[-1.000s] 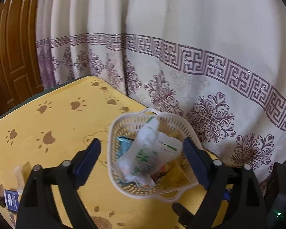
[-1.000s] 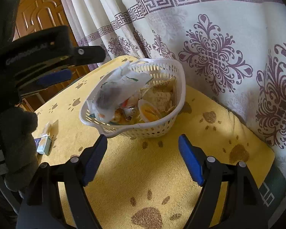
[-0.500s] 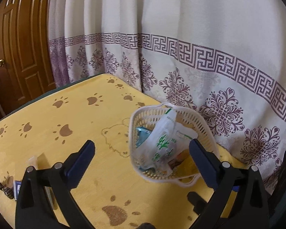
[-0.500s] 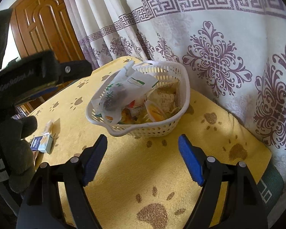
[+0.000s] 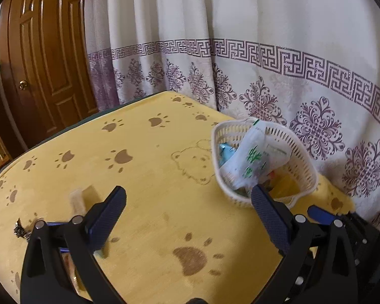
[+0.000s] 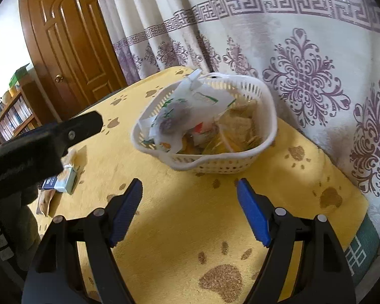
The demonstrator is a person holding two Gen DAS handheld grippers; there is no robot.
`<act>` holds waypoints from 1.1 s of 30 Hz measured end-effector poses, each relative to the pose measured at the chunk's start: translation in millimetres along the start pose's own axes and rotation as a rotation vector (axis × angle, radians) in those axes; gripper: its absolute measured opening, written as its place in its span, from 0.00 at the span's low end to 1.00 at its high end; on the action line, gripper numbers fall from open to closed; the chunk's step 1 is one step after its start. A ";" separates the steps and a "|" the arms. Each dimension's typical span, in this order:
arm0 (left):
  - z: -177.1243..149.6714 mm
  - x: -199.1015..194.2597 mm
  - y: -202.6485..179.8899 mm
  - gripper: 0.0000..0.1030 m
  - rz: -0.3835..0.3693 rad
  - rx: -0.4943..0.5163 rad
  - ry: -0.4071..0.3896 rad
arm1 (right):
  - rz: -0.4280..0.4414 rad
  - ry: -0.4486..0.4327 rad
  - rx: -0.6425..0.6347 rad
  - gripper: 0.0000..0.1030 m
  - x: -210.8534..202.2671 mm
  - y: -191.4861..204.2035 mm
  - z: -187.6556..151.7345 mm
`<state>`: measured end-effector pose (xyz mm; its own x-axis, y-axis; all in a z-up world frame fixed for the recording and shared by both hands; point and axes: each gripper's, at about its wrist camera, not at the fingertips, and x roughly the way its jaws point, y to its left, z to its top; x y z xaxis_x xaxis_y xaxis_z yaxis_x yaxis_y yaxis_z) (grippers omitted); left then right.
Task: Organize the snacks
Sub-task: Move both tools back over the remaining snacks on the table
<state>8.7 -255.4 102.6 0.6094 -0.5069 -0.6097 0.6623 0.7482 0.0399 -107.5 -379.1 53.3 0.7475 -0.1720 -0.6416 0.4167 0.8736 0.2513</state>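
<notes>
Both grippers wide open, fingers holding nothing: left gripper (image 5: pixel 187 202) lower middle, right gripper (image 6: pixel 190 202) same. White basket (image 6: pixel 240 162) stuffed with snack packets, white bag (image 6: pixel 187 116) on top, centre frame by the curtain (image 6: pixel 304 50). Small blue box (image 6: pixel 63 179) loose on desk (image 6: pixel 185 202), left edge

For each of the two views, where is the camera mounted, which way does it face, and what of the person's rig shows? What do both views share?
Left wrist: sits behind the open left gripper, looking across the yellow cloth toward the basket and curtain; its own fingers show.
Right wrist: sits behind the open right gripper, facing the basket; its fingers and the left gripper show.
Shared: basket, white snack bag, cloth, curtain, door.
</notes>
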 end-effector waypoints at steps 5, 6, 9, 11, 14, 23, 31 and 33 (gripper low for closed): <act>-11.9 -6.1 8.7 0.95 0.020 -0.002 0.010 | 0.014 0.005 -0.012 0.76 0.9 7.9 -2.2; -13.9 -7.0 10.8 0.95 0.020 -0.006 0.014 | 0.017 0.005 -0.014 0.76 1.1 8.8 -2.2; -20.9 -9.9 19.7 0.95 0.023 -0.020 0.031 | 0.028 0.009 -0.021 0.76 2.4 13.9 -3.0; -26.4 -13.1 27.7 0.95 0.029 -0.034 0.037 | 0.036 0.014 -0.024 0.76 3.8 17.2 -3.5; -33.8 -18.0 41.4 0.95 0.043 -0.060 0.046 | 0.048 0.021 -0.034 0.76 6.1 24.2 -5.2; -65.2 -29.7 102.6 0.95 0.132 -0.172 0.093 | 0.085 0.045 -0.059 0.76 9.8 44.0 -12.3; -93.7 -36.5 154.0 0.95 0.193 -0.268 0.127 | 0.101 0.058 -0.090 0.76 11.4 61.9 -20.0; -99.6 -37.3 161.1 0.95 0.207 -0.273 0.133 | 0.104 0.062 -0.100 0.76 12.1 66.4 -21.0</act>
<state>49.2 -73.4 52.9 0.6444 -0.2866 -0.7090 0.3796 0.9247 -0.0287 -81.7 -313.6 47.0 0.7496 -0.0522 -0.6598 0.2822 0.9269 0.2473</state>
